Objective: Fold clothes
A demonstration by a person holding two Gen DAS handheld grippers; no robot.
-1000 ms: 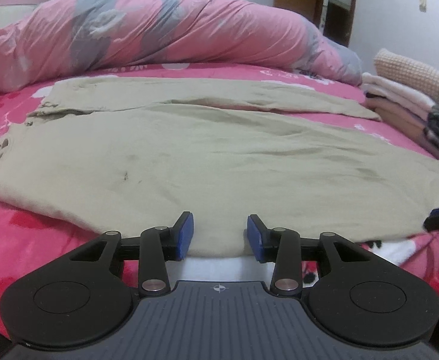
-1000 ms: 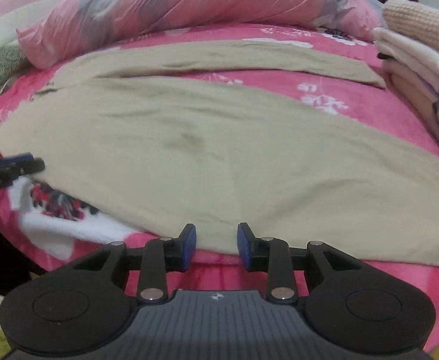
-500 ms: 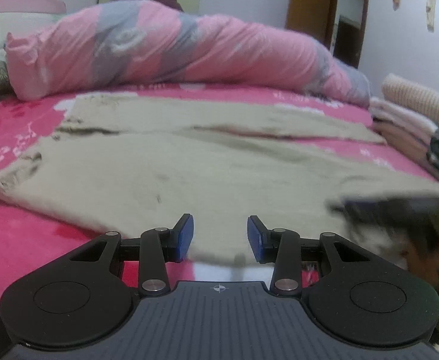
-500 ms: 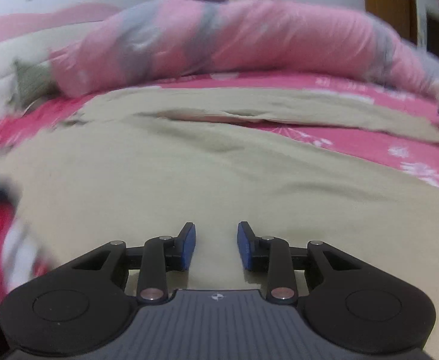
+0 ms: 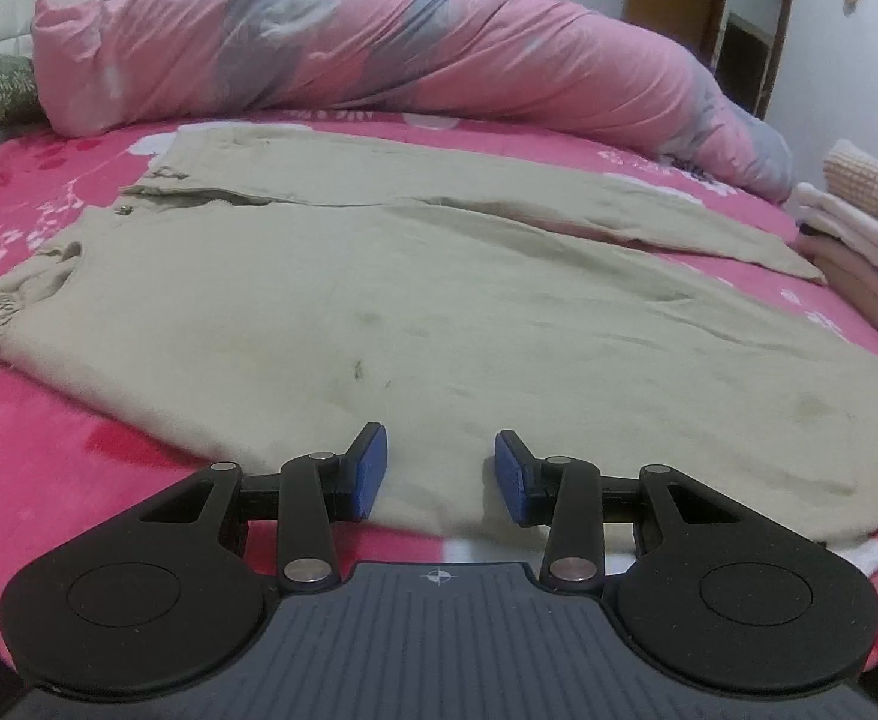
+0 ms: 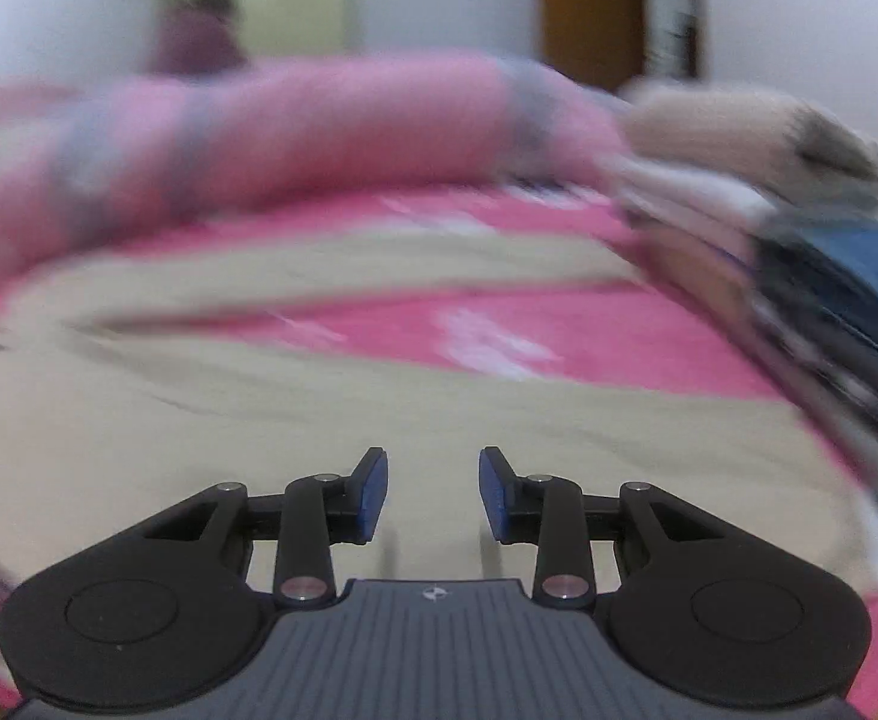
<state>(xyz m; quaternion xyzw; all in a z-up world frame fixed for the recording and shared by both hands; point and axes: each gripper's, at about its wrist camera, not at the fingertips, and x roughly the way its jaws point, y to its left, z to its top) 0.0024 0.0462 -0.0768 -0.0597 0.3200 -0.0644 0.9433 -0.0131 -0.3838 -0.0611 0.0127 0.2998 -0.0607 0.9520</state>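
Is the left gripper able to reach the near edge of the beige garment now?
Probably yes. The left gripper is open right over the beige garment's near edge, nothing lying between them.

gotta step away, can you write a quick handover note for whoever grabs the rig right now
Left claw: open, empty, poised at the near hem of the beige garment.
Right claw: jaws opening, nothing between them, over the same garment; its view is blurred.
Things: the garment lies spread flat on the pink bed, one long part stretched along the far side. A stack of folded clothes sits at the right edge, with a rolled pink duvet behind.
Done: garment laid out.
Left: no fold made yet; grip an edge and start folding.
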